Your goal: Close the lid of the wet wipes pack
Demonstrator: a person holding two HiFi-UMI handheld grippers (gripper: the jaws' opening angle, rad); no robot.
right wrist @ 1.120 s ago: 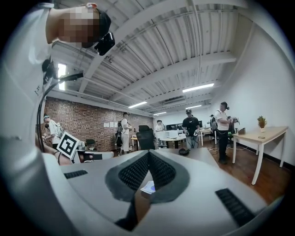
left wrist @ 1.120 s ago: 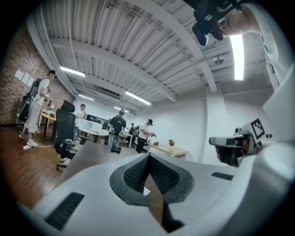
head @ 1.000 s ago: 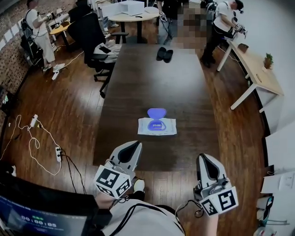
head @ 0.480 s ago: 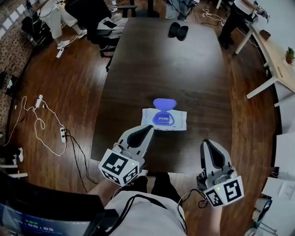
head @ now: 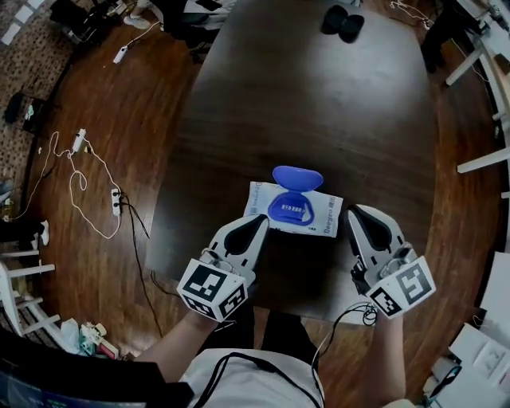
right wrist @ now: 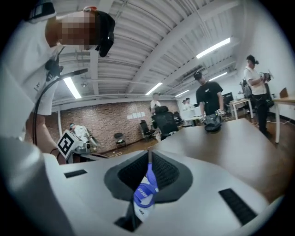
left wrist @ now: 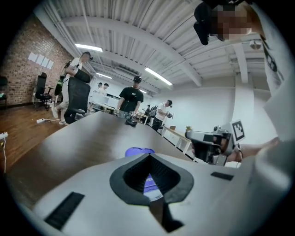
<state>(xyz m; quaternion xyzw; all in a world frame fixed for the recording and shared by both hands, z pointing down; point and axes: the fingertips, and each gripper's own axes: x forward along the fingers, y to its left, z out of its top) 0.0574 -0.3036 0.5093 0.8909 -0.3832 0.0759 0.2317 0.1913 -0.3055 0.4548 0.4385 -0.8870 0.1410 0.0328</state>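
The wipes pack lies on the desk, its lid flipped open on the far side. The left hand-held gripper, clenched and empty, points at its near left corner. The right hand-held gripper, also clenched on nothing, sits just beside its right edge.

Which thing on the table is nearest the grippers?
The white wet wipes pack, blue lid open; the black item lies at the far end.

The dark wooden table carries the wet wipes pack, lid open, at 6 o'clock and a black item at 12 o'clock.
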